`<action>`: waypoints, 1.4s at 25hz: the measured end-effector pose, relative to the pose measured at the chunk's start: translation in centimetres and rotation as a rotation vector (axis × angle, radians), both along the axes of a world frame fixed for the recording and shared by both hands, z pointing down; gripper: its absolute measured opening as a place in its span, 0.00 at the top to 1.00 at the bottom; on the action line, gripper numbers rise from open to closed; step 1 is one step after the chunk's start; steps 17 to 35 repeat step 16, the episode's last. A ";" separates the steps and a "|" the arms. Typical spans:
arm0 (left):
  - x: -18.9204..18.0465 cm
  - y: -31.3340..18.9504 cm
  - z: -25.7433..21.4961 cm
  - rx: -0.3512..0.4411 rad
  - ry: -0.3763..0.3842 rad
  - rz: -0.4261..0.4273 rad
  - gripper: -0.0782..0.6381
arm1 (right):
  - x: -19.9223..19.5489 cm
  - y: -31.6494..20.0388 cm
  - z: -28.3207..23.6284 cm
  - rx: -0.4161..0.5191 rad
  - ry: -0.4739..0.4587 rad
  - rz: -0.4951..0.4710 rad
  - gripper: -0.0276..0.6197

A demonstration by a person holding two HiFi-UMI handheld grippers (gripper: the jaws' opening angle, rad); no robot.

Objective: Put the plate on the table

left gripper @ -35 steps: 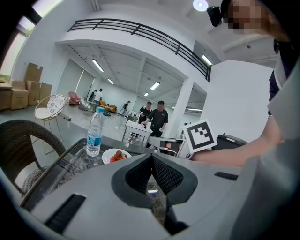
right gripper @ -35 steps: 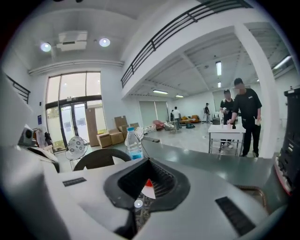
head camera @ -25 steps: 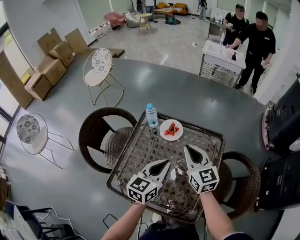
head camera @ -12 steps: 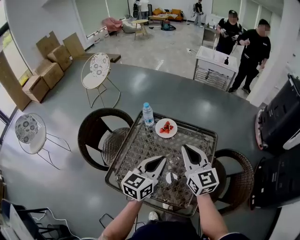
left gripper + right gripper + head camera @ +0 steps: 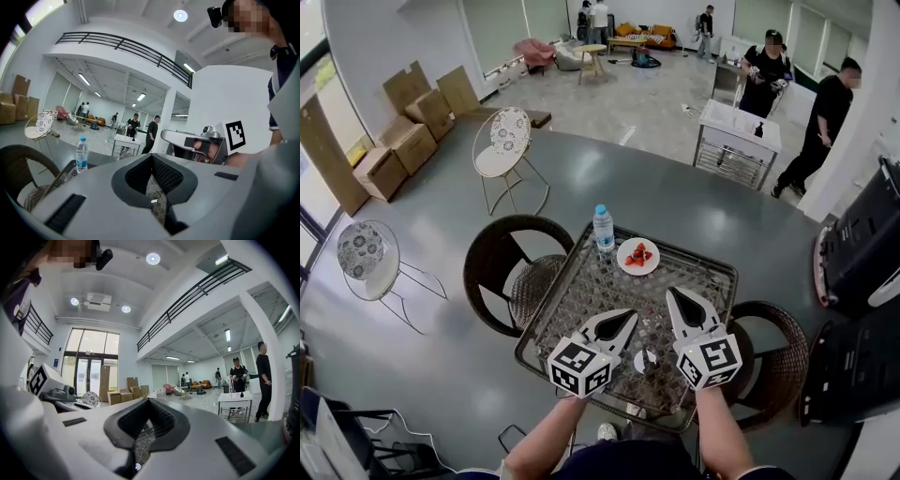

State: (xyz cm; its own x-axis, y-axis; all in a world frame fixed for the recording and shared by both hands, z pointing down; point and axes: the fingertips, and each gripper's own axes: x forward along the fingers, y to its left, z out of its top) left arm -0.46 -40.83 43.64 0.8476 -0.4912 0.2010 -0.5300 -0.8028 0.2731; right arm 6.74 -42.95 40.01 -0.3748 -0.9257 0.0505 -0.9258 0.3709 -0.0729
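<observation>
Woven table [image 5: 724,273] with the plate [image 5: 638,256] at its far edge; both grippers hang above its near half.
Only the head view shows the plate: white, carrying red fruit, lying flat just beside the water bottle [image 5: 603,229] that stands at the far left corner. It is well apart from the left gripper [image 5: 627,320] and the right gripper [image 5: 674,293]. The left gripper view catches the bottle [image 5: 81,154] upright at the table's edge and the other gripper alongside. Its own jaws are pressed together with nothing between them, and only the woven top shows through the padded opening. The right gripper view looks toward stacked cartons [image 5: 121,394]; its jaws are likewise pressed together and empty above the weave.
</observation>
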 end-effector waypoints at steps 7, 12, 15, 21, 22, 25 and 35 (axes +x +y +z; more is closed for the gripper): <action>-0.6 0.5 -0.6 0.012 -0.008 -0.010 0.88 | -0.6 0.5 -0.3 -0.002 0.004 -0.010 0.95; -0.7 0.8 -0.7 0.016 -0.016 -0.012 0.88 | -0.8 0.9 -0.2 -0.008 0.000 -0.015 0.95; -0.7 1.0 -0.6 0.015 -0.018 -0.010 0.88 | -0.8 1.2 -0.1 -0.014 0.003 -0.017 0.95; -0.7 1.1 -0.6 0.014 -0.019 -0.010 0.88 | -0.8 1.3 0.0 -0.016 0.003 -0.017 0.95; -0.7 1.1 -0.6 0.014 -0.019 -0.010 0.88 | -0.8 1.3 0.0 -0.016 0.003 -0.017 0.95; -0.7 1.1 -0.6 0.014 -0.019 -0.010 0.88 | -0.8 1.3 0.0 -0.016 0.003 -0.017 0.95; -0.7 1.1 -0.6 0.014 -0.019 -0.010 0.88 | -0.8 1.3 0.0 -0.016 0.003 -0.017 0.95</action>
